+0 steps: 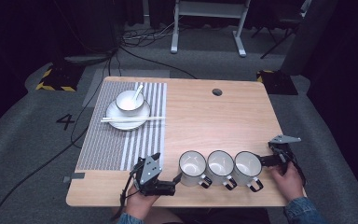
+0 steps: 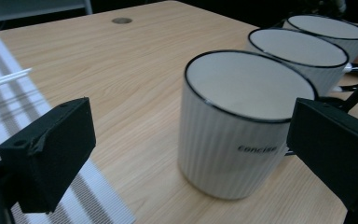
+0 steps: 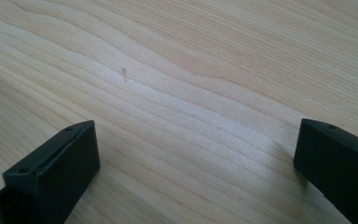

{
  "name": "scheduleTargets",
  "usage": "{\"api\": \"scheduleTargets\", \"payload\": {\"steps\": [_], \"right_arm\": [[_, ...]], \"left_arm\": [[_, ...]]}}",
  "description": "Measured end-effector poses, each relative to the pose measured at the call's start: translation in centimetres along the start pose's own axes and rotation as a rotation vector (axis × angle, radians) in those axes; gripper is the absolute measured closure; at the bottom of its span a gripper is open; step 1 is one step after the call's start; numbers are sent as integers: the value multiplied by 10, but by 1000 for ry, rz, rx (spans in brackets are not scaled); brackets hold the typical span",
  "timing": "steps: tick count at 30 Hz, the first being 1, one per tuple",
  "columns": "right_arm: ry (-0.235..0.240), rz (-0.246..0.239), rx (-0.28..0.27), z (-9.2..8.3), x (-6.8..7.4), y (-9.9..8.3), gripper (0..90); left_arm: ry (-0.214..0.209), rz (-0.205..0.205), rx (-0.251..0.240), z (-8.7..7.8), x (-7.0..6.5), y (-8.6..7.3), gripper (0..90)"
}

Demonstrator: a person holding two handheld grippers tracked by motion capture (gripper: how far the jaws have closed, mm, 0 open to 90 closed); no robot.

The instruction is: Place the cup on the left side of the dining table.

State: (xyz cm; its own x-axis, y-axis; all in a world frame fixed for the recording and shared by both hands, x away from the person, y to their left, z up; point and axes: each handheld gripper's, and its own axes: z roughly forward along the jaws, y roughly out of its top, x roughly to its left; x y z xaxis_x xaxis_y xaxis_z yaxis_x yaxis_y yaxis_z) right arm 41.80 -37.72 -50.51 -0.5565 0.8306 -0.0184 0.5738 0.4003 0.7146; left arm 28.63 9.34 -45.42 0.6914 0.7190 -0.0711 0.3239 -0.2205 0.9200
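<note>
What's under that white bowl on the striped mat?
The white bowl sits on a white plate, which rests on the striped mat. A spoon stands in the bowl and chopsticks lie across the plate's front. The plate's centre beneath the bowl is covered.

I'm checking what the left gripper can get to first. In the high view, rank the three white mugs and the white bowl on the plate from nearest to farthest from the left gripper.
1. Left white mug with black rim, just right of the left gripper.
2. Middle white mug, next along the row.
3. Right white mug, at the row's far end.
4. White bowl on the plate, far-left on the striped mat.
</note>
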Motion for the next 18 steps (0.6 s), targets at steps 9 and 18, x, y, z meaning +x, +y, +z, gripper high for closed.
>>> {"api": "scheduleTargets", "payload": {"steps": [9, 18], "right_arm": [[0, 0, 0, 0, 0, 0, 3], [0, 1, 0, 0, 0, 0, 3]], "left_arm": [[-98, 12, 9, 20, -11, 13, 12], [-88, -62, 9, 27, -16, 19, 3]]}}
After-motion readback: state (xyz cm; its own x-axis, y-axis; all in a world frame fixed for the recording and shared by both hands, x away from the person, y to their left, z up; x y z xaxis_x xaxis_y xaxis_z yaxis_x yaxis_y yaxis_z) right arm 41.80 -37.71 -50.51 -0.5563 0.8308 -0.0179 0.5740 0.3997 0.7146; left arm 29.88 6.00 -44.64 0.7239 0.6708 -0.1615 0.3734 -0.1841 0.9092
